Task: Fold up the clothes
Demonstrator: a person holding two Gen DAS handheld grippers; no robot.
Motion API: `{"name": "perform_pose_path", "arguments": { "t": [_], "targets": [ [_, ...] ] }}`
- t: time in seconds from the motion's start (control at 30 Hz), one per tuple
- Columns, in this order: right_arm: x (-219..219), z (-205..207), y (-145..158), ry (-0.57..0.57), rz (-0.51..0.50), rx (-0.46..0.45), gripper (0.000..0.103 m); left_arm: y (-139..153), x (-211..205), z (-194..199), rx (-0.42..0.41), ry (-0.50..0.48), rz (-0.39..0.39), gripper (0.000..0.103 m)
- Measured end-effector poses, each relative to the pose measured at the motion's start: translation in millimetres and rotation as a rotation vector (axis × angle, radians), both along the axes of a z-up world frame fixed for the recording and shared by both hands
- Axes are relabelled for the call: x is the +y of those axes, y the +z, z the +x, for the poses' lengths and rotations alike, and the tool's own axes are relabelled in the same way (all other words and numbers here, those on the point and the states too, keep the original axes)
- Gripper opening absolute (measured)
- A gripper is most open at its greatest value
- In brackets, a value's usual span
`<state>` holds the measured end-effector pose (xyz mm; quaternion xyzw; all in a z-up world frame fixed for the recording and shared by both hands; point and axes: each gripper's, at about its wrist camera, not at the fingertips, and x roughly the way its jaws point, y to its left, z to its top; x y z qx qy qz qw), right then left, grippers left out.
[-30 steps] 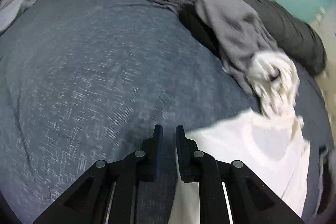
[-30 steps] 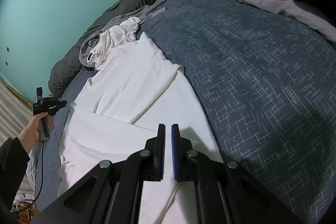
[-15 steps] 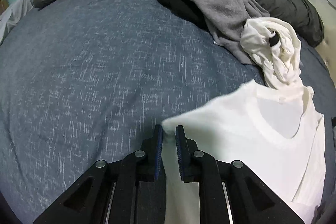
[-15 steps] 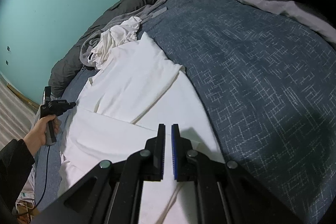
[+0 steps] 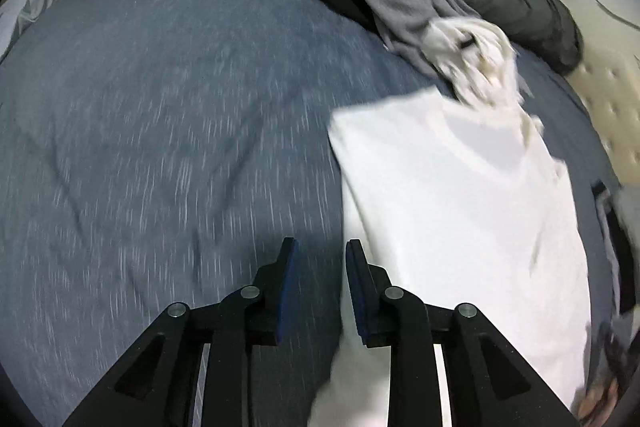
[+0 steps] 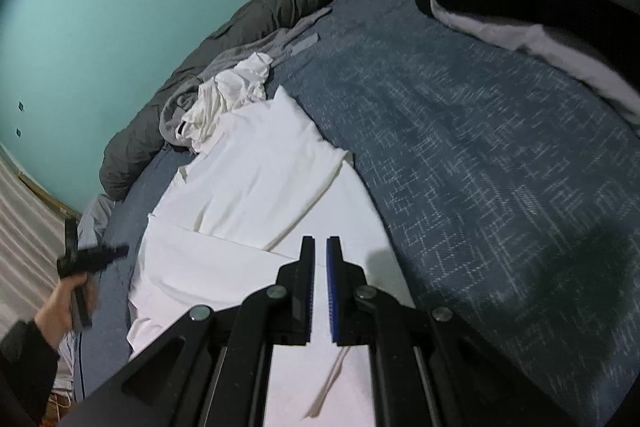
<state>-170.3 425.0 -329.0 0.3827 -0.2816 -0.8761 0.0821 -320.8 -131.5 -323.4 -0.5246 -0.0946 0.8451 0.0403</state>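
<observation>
Since 0.5 s ago, left gripper has spread and dropped the white T-shirt; right gripper, nearly pressed together, seemingly pinches nothing. Mid-fold; next needs regrasping an edge.

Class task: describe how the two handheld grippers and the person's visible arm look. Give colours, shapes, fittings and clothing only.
The left gripper and the right gripper are both matte black, each with two straight fingers lined with blue pads, on angular linkage arms with round silver pivot pins. In the right wrist view, the hand emerges from a dark sleeve. A thin cable hangs below it.
</observation>
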Motion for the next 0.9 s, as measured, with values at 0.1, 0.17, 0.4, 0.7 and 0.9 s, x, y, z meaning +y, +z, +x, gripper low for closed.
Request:
{"name": "perform_pose_path", "arguments": {
  "t": [0.1,0.17,0.4,0.7,0.9],
  "targets": [
    [3,8,3,-0.018,-0.016,0.005,0.005,-11,4,26,-0.03,-0.03,0.004,0.027],
    [3,13,4,-0.021,-0.021,0.005,0.005,-19,6,39,-0.048,-0.042,0.012,0.027],
    [0,19,1,-0.016,-0.024,-0.003,0.005,-38,9,55,-0.068,-0.065,0.038,0.011],
    [1,15,-5,-0.006,-0.023,-0.012,0.005,-35,-12,69,0.009,0.099,0.123,0.005],
    [-1,16,-6,-0.003,-0.019,-0.015,0.005,-36,-9,72,-0.002,0.128,0.126,0.005]
  ]
}}
